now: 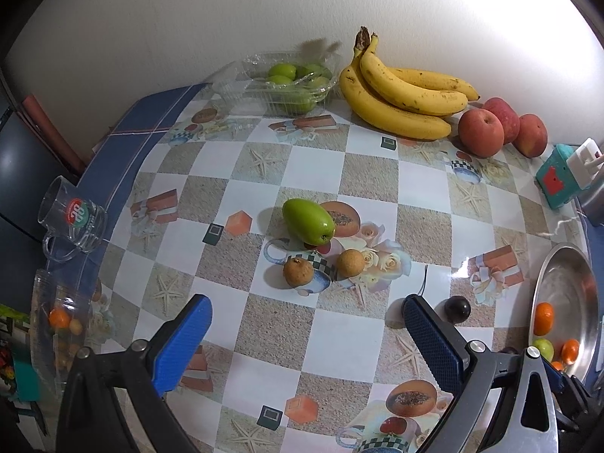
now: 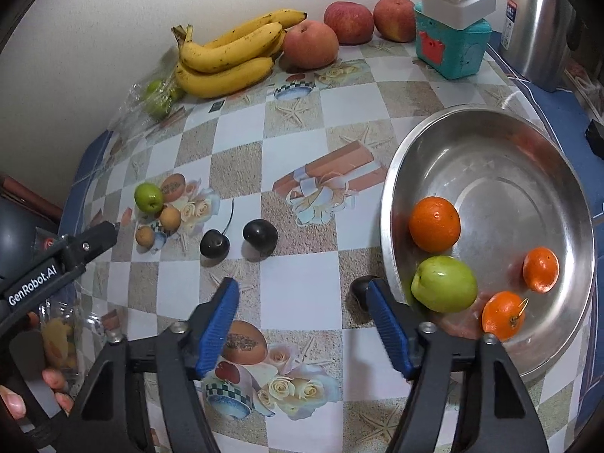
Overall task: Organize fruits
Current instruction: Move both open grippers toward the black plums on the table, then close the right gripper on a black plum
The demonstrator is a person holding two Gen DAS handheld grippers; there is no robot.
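Note:
My right gripper (image 2: pixel 302 283) hovers open over the checked tablecloth, just left of a steel bowl (image 2: pixel 389 196). The bowl holds three oranges (image 2: pixel 434 222) and a green fruit (image 2: pixel 443 283). A small dark fruit (image 2: pixel 358 290) lies at the tip of the right finger, partly hidden; the pads do not press on it. Ahead lie a dark plum (image 2: pixel 259 234) and a cherry (image 2: pixel 213 243). My left gripper (image 1: pixel 305 302) is open and empty, short of two brown longans (image 1: pixel 298 271) and a green fruit (image 1: pixel 307 221).
Bananas (image 1: pixel 400 90), red apples (image 1: pixel 481 132) and a clear box of green fruits (image 1: pixel 290 83) line the wall. A glass mug (image 1: pixel 75 219) stands at the left edge. A teal box with a white power strip (image 2: pixel 451 41) and a steel kettle (image 2: pixel 540 26) stand at the far right.

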